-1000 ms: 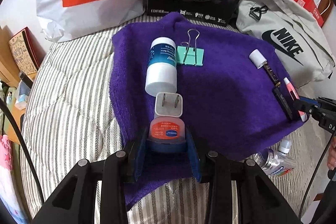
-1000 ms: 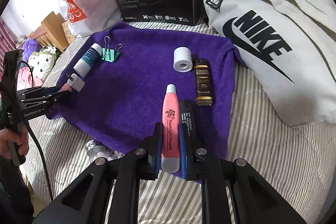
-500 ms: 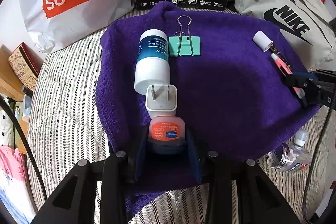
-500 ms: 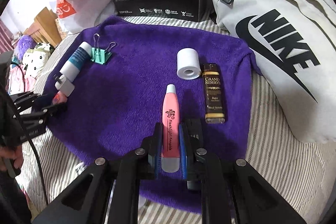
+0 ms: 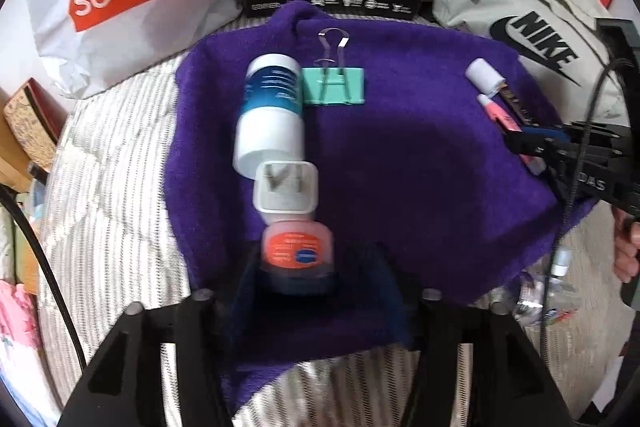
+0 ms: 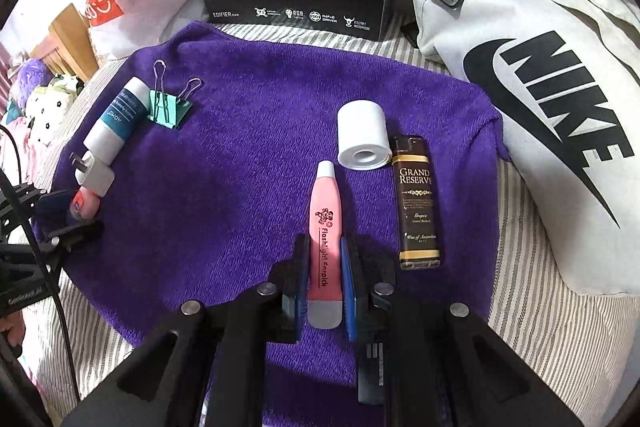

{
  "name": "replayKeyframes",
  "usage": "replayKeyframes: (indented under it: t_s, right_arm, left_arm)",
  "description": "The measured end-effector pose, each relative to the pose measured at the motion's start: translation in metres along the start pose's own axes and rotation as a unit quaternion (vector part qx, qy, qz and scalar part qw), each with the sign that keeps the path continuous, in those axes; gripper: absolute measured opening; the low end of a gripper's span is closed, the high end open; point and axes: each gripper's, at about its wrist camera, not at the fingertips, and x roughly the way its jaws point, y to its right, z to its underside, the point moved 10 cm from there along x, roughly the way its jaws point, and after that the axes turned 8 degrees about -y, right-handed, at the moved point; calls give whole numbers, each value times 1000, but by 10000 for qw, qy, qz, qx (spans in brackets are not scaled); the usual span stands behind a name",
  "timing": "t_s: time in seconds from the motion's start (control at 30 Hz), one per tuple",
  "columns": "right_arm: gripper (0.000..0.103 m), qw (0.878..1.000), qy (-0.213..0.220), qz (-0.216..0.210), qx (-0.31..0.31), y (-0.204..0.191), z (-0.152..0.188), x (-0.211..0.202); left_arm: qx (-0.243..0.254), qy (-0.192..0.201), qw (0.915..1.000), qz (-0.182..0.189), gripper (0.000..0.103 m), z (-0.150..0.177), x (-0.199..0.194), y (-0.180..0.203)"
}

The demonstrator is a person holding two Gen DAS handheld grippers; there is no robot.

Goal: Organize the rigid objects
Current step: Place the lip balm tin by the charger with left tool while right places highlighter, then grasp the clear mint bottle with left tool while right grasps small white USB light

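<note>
Pink flashlight earpick [image 6: 324,247]: prob light, stiff, slick plastic, pinched mid-body by right gripper [image 6: 325,259], low over purple towel [image 6: 248,155] beside lighter [image 6: 418,203]; left gripper [image 5: 316,283] jaws just opening, small red jar [image 5: 297,247] loose btwn them on towel.

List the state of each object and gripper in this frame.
Left gripper: fingers just opened, clear of the jar.
Orange-lidded jar: on the purple towel, released.
Right gripper: shut on pink earpick.
Pink earpick: gripped.
White bottle: lying down.
Binder clip: lying flat.
</note>
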Motion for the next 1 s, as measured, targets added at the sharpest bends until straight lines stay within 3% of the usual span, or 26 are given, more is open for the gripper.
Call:
replayKeyframes:
  t_s: [0.1, 0.4, 0.53, 0.63, 0.87, 1.0]
  right_arm:
    - [15, 10000, 2, 39, -53, -1, -2, 1]
    - [17, 9996, 13, -47, -275, -2, -1, 2]
    - [40, 9983, -4, -512, -270, -8, 4, -2]
    - [41, 9984, 133, -484, -263, -9, 10, -16]
    - [41, 9986, 404, -333, -111, 6, 38, -65]
    - [41, 9977, 527, -398, 116, 22, 71, -91]
  left_arm:
    - [-97, 12, 9999, -105, 60, 1, -3, 0]
    - [-296, 120, 9994, 95, 66, 15, -26, -2]
    - [-442, 270, 9985, 197, 71, 25, -39, -4]
    - [-502, 355, 9980, 172, 71, 31, -50, -2]
    - [-447, 402, 9976, 344, 71, 47, -69, 32]
    - [-444, 295, 9971, 539, 71, 61, -65, 65]
